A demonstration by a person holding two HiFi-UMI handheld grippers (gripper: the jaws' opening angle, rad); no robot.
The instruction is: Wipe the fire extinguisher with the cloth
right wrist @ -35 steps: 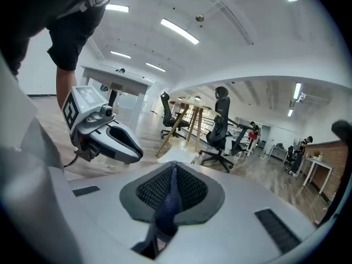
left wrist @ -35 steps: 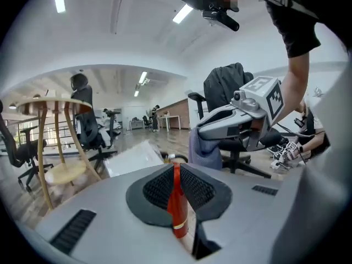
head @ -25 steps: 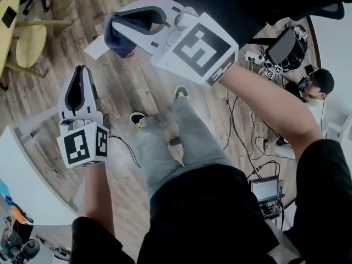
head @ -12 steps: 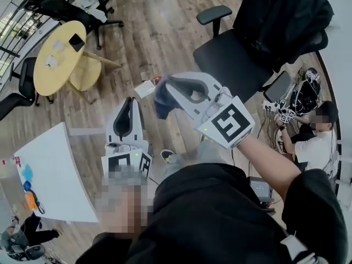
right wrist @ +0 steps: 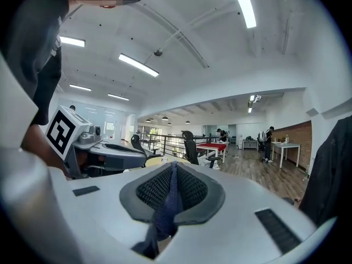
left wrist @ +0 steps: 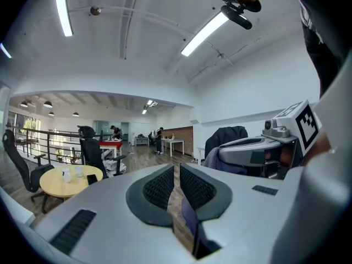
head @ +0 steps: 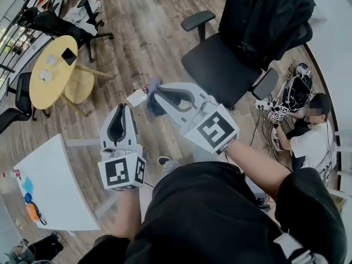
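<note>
Office chairs (head: pixel 220 70) stand beyond as the right gripper (head: pixel 155 94) pinches a blue cloth (right wrist: pixel 165 208), the left gripper (left wrist: pixel 177 172) beside it closed and empty; so thin a hold may let it slip.

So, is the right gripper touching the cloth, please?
Touching. In the right gripper view, the right gripper has its jaws shut on the cloth.

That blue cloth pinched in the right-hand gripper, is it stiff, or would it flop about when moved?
Probably floppy: the cloth folds thin between the right gripper's shut jaws and trails limply from them. Likely light, since one small pinch carries all of it. Held by textured jaws, it probably won't slip.
</note>
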